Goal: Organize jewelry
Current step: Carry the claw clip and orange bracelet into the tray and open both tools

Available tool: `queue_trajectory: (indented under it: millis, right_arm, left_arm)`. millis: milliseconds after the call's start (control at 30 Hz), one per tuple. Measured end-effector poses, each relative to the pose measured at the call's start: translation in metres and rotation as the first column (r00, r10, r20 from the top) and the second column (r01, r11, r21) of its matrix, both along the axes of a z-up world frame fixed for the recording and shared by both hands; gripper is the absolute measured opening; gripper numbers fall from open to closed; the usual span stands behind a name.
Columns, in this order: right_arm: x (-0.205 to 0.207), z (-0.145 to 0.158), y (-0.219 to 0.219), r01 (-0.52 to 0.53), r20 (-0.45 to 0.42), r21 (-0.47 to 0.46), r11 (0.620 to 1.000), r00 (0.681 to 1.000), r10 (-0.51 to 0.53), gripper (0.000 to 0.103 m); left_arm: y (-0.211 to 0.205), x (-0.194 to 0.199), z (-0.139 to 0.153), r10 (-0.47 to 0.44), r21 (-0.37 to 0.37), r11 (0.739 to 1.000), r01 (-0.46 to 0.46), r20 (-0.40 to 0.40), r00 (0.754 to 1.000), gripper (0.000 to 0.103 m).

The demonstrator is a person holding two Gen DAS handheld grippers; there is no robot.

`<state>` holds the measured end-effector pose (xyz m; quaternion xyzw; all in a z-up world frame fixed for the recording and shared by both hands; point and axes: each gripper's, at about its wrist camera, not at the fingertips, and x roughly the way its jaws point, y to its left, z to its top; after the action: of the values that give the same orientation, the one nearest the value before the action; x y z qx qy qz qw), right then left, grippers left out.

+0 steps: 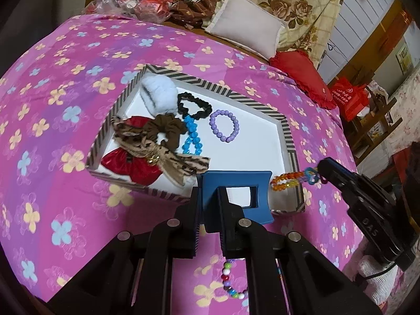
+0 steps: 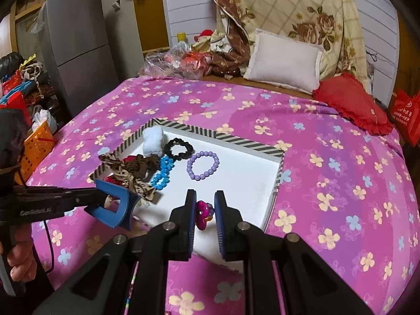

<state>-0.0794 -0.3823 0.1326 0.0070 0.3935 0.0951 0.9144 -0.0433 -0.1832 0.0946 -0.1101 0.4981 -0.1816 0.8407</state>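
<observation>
My left gripper (image 1: 210, 197) is shut on a blue hair claw clip (image 1: 236, 197), held over the near edge of the striped-rim white tray (image 1: 231, 93); the right wrist view shows the clip (image 2: 118, 207) at left. My right gripper (image 2: 206, 210) is shut on an orange, yellow and blue loom-band bracelet (image 1: 288, 181) above the tray's near right corner. In the tray lie a purple bead bracelet (image 2: 202, 153), a blue bead bracelet (image 2: 164, 169), a black scrunchie (image 2: 170, 144), a white fluffy scrunchie (image 2: 153, 139), a brown scrunchie (image 1: 168, 128) and leopard and red bows (image 1: 147, 147).
The tray sits on a pink flowered bedspread (image 2: 341, 157). A multicoloured bead bracelet (image 1: 231, 283) lies on the spread under my left gripper. A white pillow (image 2: 283, 63) and red cushion (image 2: 349, 102) lie at the back; a fridge (image 2: 78, 47) and orange basket (image 2: 34, 147) stand left.
</observation>
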Motion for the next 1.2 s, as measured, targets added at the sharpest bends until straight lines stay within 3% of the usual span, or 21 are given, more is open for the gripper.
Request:
queue_trajectory:
  millis: [633,1033,1100,1200]
  right_arm:
    - [0.097,-0.054,-0.024,0.036,-0.130,0.021,0.999,0.991,-0.033,0.014]
    - [0.168,-0.085,-0.028,0.063,-0.208,0.017,0.998,0.976,-0.058,0.014]
    - [0.172,-0.091,-0.031,0.079,-0.219,0.026,0.997,0.973,-0.071,0.017]
    - [0.170,-0.091,-0.037,0.103,-0.221,0.069,0.992,0.972,-0.085,0.034]
  left_arm:
    - [-0.052,0.044,-0.035,-0.054,0.038,0.998,0.056,-0.061,0.997,0.013]
    - [-0.053,0.075,-0.061,-0.002,0.071,0.997,0.010,-0.115,0.993,0.013]
    - [-0.053,0.076,-0.062,0.001,0.075,0.997,0.007,-0.113,0.994,0.013]
    - [-0.053,0.077,-0.062,0.013,0.084,0.996,-0.004,-0.105,0.994,0.013]
